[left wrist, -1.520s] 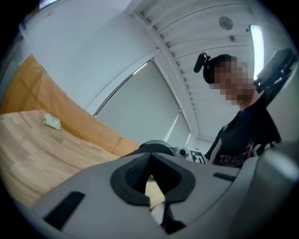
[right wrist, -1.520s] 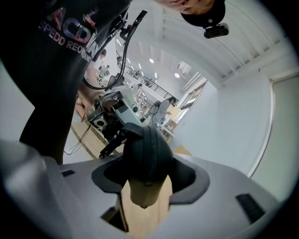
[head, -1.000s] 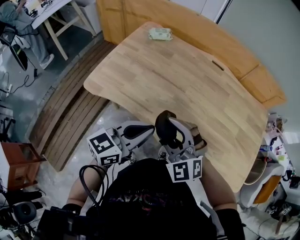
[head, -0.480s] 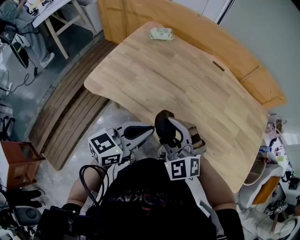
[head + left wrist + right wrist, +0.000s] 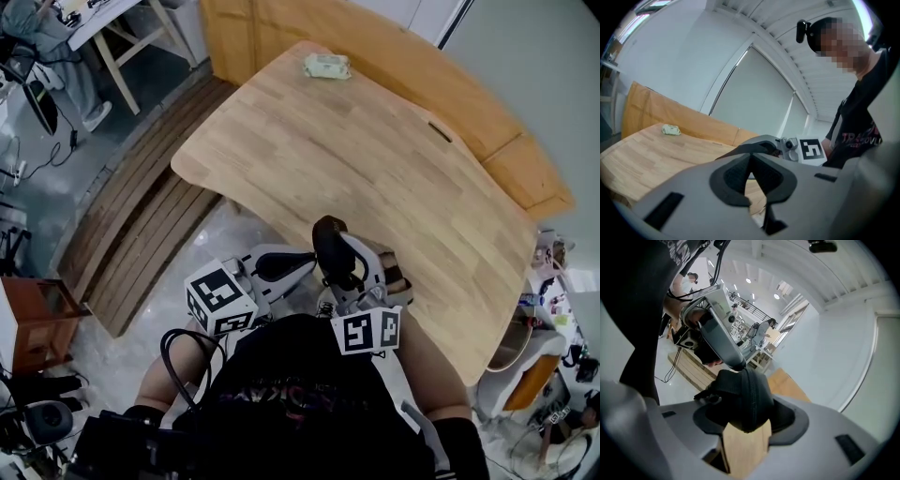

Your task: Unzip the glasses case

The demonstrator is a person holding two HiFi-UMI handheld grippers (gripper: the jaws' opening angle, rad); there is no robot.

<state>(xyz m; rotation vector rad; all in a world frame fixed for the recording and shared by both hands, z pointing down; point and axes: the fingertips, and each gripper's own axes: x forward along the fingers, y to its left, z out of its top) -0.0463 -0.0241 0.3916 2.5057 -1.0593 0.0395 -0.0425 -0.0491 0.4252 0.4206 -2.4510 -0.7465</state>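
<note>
1. The light wooden counter stretches away in front of me in the head view.
2. My right gripper hangs by the counter's near edge, its fingers clamped partway apart on the black glasses case.
3. My left gripper sits beside it, fingers closed together, tips against the case's top end. I cannot tell whether they pinch the zip pull.
4. The case stands up between the right fingers, and its zip line looks closed.
5. A small pale green packet lies at the counter's far end.
</note>
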